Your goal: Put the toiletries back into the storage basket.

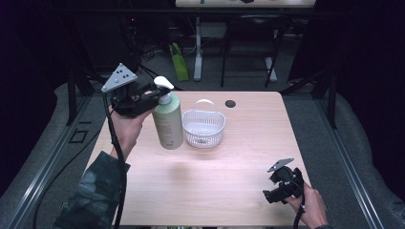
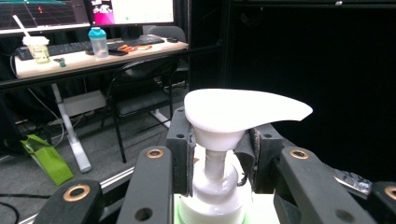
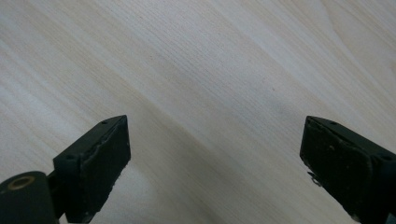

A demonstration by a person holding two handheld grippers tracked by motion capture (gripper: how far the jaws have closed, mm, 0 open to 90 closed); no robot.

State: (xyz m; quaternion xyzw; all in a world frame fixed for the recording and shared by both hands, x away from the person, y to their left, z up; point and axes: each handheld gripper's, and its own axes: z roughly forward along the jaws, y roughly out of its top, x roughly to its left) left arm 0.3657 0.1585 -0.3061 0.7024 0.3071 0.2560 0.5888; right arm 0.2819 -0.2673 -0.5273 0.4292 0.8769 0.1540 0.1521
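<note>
The left gripper (image 1: 152,95) is clamped on the neck of a green pump bottle (image 1: 168,121), just under its white pump head (image 1: 164,84). In the left gripper view the two jaws press against the white stem from either side, with the pump head (image 2: 238,112) spreading over them and its spout pointing right. The bottle stands upright near the far left of the light wooden table (image 1: 210,186) — whether its base rests on the wood or hangs just above it, I cannot tell. Just beside the bottle, to its right, sits a white plastic basket (image 1: 204,128) with a perforated wall and a raised handle; the two look close but not clearly touching.

The right gripper (image 1: 273,194) is held low over the near right corner of the table, well apart from bottle and basket. Its jaws stand wide apart with bare wood grain (image 3: 210,93) between them — nothing is held.
</note>
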